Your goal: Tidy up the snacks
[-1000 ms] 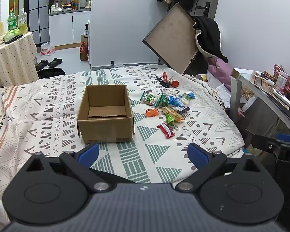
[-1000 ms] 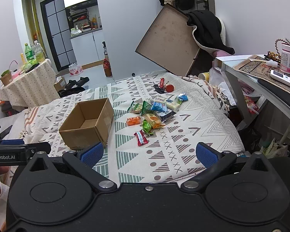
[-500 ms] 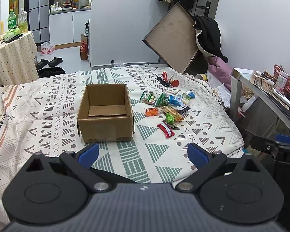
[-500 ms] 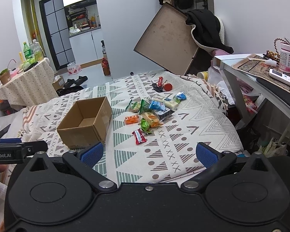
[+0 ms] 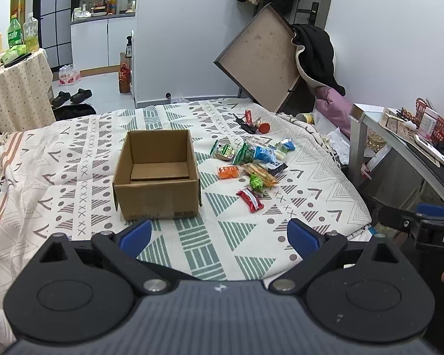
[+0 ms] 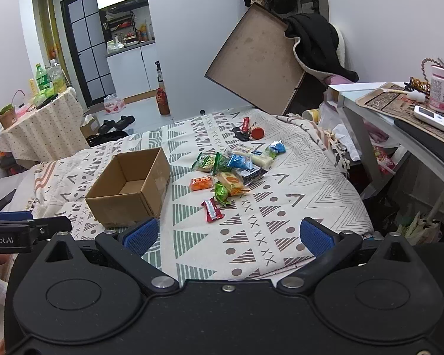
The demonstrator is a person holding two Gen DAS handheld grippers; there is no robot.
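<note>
Right gripper [image 6: 227,235] has edged nearer the patterned bedspread [image 6: 281,207]; both grippers' fingers [image 5: 300,236] spread.

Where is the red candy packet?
In both wrist views, the red candy packet lies on the patterned bedspread, right of the cardboard box, just below the green wrapped candy.

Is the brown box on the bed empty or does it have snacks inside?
Empty. The cardboard box shows only its bare bottom flap; the snacks all lie beside it on the bedspread.
</note>
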